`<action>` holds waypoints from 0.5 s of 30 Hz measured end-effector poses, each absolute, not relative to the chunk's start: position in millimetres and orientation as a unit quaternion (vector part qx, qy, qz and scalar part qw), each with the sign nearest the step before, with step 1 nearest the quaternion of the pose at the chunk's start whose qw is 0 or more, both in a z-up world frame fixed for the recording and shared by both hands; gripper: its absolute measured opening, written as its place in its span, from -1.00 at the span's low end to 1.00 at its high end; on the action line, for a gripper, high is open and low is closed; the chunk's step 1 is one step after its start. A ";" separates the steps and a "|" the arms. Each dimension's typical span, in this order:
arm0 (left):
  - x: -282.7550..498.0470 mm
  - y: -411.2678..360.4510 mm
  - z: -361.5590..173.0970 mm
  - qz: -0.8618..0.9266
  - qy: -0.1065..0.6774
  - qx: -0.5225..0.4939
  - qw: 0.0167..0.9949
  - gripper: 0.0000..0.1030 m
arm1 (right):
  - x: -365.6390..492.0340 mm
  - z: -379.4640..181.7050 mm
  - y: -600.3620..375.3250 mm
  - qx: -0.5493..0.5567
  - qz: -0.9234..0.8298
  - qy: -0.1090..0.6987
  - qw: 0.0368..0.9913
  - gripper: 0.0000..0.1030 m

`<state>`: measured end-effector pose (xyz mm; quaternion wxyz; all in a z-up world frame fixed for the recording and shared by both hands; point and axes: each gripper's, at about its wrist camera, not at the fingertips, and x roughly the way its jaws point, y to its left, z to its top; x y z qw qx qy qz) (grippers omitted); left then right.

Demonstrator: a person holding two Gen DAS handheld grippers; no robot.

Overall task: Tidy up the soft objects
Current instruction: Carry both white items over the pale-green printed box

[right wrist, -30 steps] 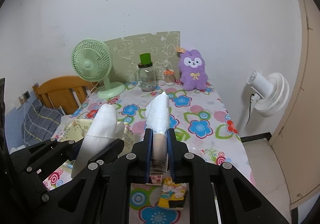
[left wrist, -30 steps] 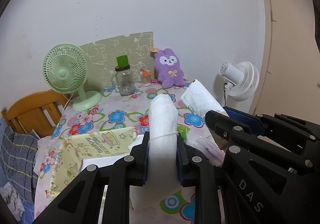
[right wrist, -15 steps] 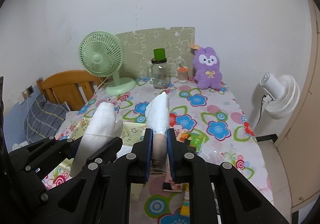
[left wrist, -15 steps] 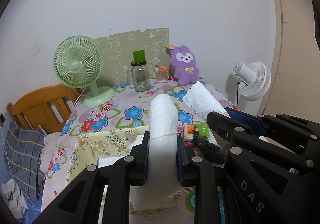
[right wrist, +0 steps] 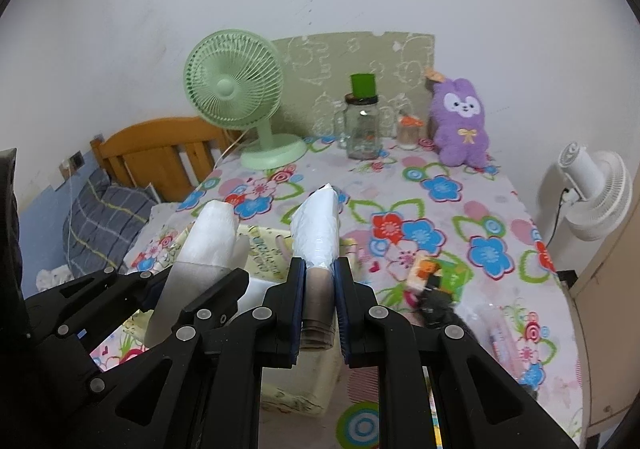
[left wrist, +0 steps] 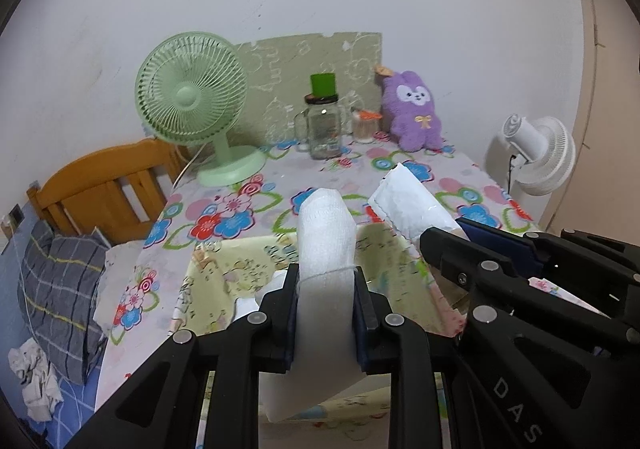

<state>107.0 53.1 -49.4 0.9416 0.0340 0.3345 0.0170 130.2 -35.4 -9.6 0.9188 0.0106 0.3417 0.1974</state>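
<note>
Left gripper (left wrist: 326,303) jaws pinch a white cloth (left wrist: 325,249) above the table (left wrist: 224,217).

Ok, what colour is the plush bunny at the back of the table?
Purple, with a white face and a yellow bow; the plush bunny shows best in the right wrist view.

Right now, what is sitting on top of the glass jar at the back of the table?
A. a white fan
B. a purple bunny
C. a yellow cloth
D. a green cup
D: a green cup stands on the lid of the glass jar, while the purple bunny sits beside the jar on the table.
</note>
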 end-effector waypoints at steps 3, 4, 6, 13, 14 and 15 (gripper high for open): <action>110.4 62.9 -55.6 0.023 0.340 0.032 0.940 -0.57 | 132.8 -15.2 -24.6 0.007 0.204 0.348 0.915 -0.66; 111.5 65.6 -57.3 0.025 0.341 0.032 0.939 -0.57 | 133.5 -16.5 -22.1 0.006 0.205 0.350 0.914 -0.66; 112.0 71.2 -62.5 0.032 0.342 0.033 0.939 -0.53 | 134.9 -20.8 -15.4 0.005 0.210 0.354 0.911 -0.66; 121.0 88.5 -86.4 0.050 0.373 0.029 0.926 -0.48 | 147.0 -44.4 6.2 -0.002 0.223 0.380 0.898 -0.66; 121.9 89.5 -87.7 0.051 0.376 0.028 0.925 -0.43 | 149.0 -47.6 9.2 -0.004 0.224 0.384 0.896 -0.66; 122.7 91.2 -89.9 0.052 0.379 0.027 0.924 -0.36 | 149.7 -48.8 11.2 -0.005 0.225 0.386 0.894 -0.66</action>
